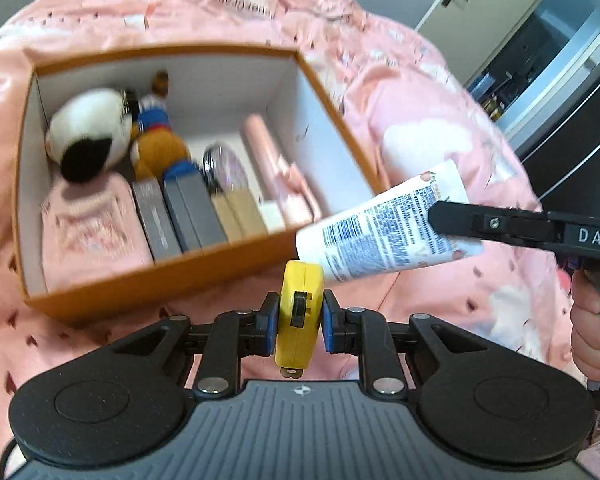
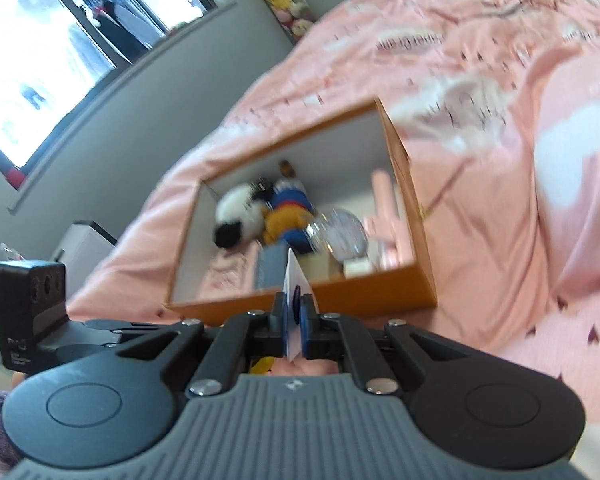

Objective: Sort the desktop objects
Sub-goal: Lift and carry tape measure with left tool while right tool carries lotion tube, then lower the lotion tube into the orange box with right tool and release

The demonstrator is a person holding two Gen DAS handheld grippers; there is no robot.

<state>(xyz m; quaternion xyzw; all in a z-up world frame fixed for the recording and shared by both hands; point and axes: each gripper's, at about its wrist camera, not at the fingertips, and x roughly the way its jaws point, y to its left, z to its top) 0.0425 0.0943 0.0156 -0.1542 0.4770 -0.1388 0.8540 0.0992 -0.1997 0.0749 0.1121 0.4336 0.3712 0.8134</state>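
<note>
Evidently you hold the yellow tape measure (image 1: 299, 312) clamped edge-on in your left gripper (image 1: 299, 322) and the white tube (image 1: 388, 230) pinched by its flat crimped end in your right gripper (image 2: 293, 322), both poised just short of the orange box (image 1: 172, 276) so each can drop in among the goods already packed there.

Grey walls (image 2: 204, 52), a bright window (image 2: 40, 60), pink bedspread (image 2: 500, 240) underneath.

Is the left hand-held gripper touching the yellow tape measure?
Touching. The left wrist view shows the left hand-held gripper with both blue pads pressed against the yellow tape measure.
</note>
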